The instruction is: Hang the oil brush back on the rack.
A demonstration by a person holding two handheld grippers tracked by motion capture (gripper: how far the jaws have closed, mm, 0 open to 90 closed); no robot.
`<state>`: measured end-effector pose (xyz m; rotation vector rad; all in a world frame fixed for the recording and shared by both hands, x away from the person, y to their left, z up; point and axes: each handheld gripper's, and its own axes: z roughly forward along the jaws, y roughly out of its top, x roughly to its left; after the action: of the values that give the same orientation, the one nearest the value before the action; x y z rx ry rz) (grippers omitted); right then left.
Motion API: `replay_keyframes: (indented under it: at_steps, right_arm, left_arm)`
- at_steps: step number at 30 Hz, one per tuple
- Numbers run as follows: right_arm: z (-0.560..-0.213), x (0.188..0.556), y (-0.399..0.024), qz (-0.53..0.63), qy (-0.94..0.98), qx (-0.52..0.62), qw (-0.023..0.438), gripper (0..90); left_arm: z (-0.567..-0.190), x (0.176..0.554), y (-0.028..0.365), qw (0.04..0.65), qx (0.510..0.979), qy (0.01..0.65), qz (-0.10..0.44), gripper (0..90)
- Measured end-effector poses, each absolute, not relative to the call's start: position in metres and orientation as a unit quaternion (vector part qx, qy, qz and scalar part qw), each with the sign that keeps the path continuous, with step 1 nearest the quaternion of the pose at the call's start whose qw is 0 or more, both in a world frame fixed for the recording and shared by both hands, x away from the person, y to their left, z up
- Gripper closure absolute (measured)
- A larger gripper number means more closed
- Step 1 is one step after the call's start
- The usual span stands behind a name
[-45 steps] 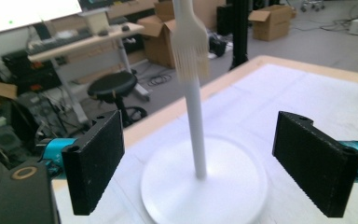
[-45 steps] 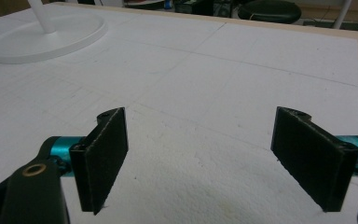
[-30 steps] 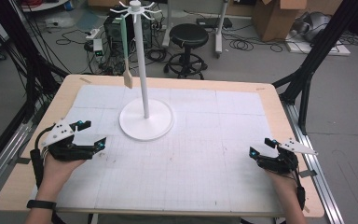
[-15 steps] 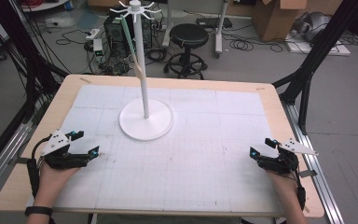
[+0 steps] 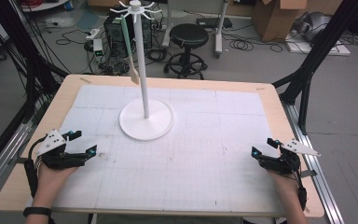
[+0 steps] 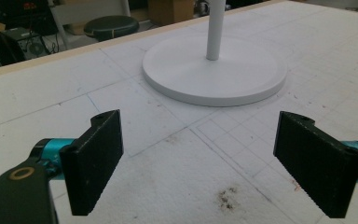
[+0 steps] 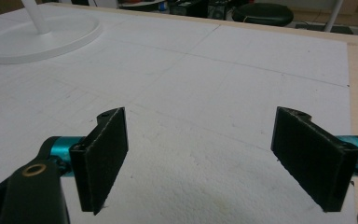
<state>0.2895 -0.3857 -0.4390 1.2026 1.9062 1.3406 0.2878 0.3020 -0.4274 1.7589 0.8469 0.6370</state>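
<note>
Seemingly resting between steps: left tongs [image 5: 82,143] and right tongs [image 5: 264,146] low over the worktop [image 5: 214,182], both gaping, empty; spatula [image 5: 129,51] hanging on the stand [image 5: 145,93]; next, probably reach.

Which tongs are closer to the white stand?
Left. The left tongs sit by the near left edge of the table, a short way from the stand. The right tongs are by the near right edge, farther from it.
</note>
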Motion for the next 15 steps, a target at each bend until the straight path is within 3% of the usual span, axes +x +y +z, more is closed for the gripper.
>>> replay_keyframes:
  at_steps: [15]
  right_arm:
    - [-0.4391,0.2897,-0.3858,0.494,0.703,0.442,0.256,18.1]
  left_arm:
    - [-0.4278,0.2879,0.3004,0.516,0.734,0.353,0.266,16.2]
